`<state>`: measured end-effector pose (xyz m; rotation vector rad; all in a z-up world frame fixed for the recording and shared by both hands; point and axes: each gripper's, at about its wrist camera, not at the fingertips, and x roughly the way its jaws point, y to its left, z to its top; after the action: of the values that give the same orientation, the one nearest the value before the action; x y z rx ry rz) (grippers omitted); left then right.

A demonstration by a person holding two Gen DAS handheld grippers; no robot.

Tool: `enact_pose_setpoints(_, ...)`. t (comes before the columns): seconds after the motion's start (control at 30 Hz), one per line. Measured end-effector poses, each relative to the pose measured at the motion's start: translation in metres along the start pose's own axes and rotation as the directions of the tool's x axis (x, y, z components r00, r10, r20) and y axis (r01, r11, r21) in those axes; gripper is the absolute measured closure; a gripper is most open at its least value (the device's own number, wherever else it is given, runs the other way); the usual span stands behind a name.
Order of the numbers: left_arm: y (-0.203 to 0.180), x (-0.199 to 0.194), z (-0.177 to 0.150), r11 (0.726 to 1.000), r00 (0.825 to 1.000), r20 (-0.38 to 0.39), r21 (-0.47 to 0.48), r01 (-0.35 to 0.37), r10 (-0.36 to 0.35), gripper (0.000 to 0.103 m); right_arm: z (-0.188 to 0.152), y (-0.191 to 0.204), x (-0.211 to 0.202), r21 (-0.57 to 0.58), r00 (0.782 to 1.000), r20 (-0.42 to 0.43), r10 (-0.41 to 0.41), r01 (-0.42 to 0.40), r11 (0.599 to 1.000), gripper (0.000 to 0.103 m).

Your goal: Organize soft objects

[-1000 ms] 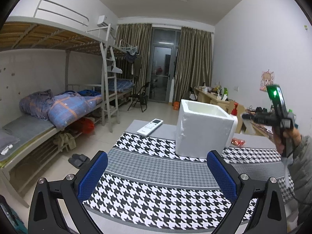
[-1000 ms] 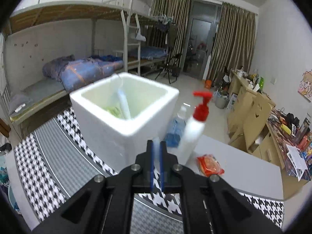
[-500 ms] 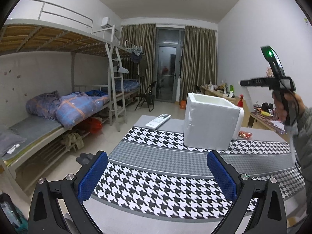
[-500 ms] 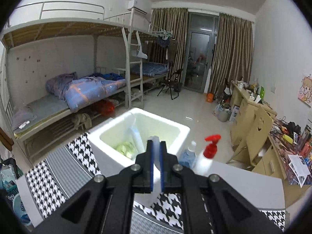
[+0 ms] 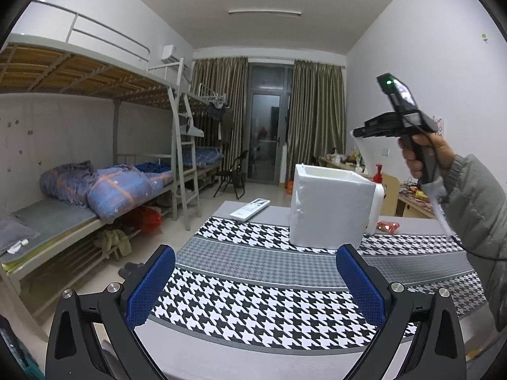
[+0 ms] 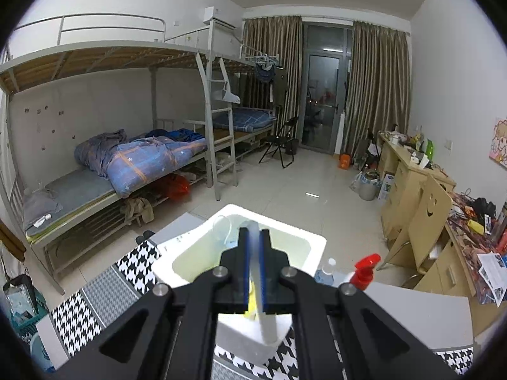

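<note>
A: Fig. note. Where's the R claw point(image 6: 253, 262) w/ respect to the foam box point(image 6: 312, 240)?

B: Directly above it, raised well clear of the rim. Its pads are pinched narrow on a pale, limp translucent strip point(image 6: 258, 272) that hangs down from between them toward the box mouth. Seen from the L side, the strip point(image 5: 364, 152) droops from the claw tip w/ its low end near the rim.

A: L claw point(image 5: 253, 280)?

B: Spread wide, nothing in it, low over the houndstooth cloth point(image 5: 253, 297), box ahead and a bit to its right.

A: Progress?

B: Partway, by my read. Something yellow-green point(image 6: 252, 300) lies in the box below the R pads, plus a clear thin item at the far-left inner wall; can't identify either. The strip isn't released yet. No other soft items on the tabletop that I can see, so this may be near the last.

A: Room to move?

B: Box mouth is wide vs. the strip; straight descent looks free. Right of the claw, a red-capped spray bottle point(image 6: 364, 274) and a clear bottle point(image 6: 326, 270) stand just beside the box wall. A remote point(image 5: 250, 210) lies beyond the L claw, well apart. Cloth between L claw and box is bare.
</note>
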<state>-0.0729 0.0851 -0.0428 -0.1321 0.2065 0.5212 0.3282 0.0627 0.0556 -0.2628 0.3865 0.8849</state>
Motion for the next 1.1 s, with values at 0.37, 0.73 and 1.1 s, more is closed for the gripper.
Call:
enact_pose_setpoints(0.37,-0.003,-0.009,-0.003,1.0,1.0,0.03,0.003,-0.008,0.007,0.001,0.002,0.007,0.039,0.058,0.999,-0.021,0.028,-0.026,0.998,0.096)
enact_pose_setpoints(0.73,0.003,-0.007,-0.003,1.0,1.0,0.018,-0.01,-0.011,0.012,0.001,-0.009,-0.002,0.049,0.127,0.997,-0.08,-0.009,0.02,0.992,0.045)
enact_pose_setpoints(1.1,0.003,-0.011,-0.004,1.0,1.0,0.006,-0.002,0.012,-0.012,0.001,-0.019,0.014,0.006,0.089,0.998,-0.005,-0.067,0.067,0.994,0.022)
